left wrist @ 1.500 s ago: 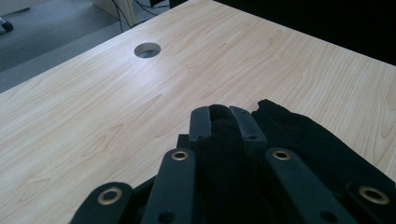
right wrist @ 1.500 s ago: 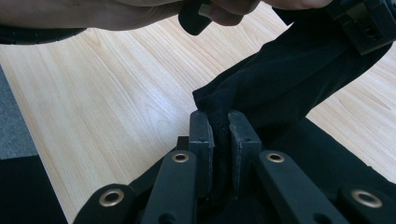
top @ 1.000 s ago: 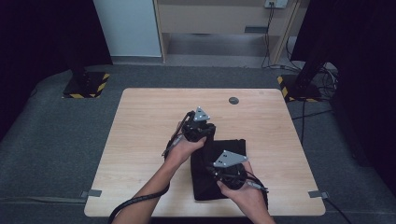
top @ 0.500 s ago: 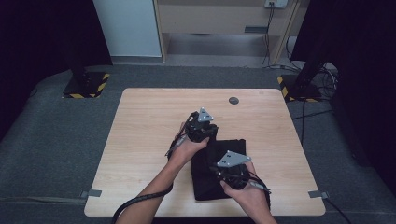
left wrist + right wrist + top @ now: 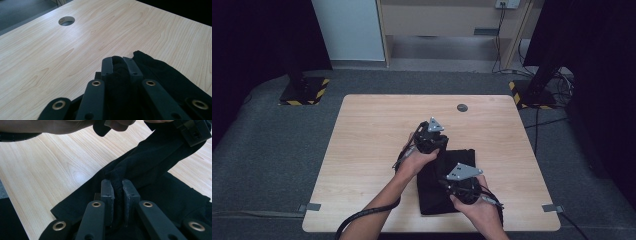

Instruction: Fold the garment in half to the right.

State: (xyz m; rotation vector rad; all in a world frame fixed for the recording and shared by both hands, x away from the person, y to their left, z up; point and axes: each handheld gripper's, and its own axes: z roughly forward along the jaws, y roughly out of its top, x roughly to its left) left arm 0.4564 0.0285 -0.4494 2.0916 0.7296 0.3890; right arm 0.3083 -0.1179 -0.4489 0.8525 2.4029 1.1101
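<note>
A black cloth lies on the near right part of the wooden table. My left gripper is at the cloth's far edge, shut on a fold of it; in the left gripper view the black cloth is pinched between the jaws of the left gripper. My right gripper is over the cloth's middle, shut on another fold. In the right gripper view the right gripper clamps the cloth, which stretches up and away to the left gripper at top right.
A round cable hole is in the table near its far edge, also seen as a hole in the left gripper view. The left half of the table is bare wood. Stand bases and cables sit on the grey floor beyond.
Both hands have shifted only slightly; the left gripper has crept a little toward the near side. Both grips on the cloth are unchanged.
</note>
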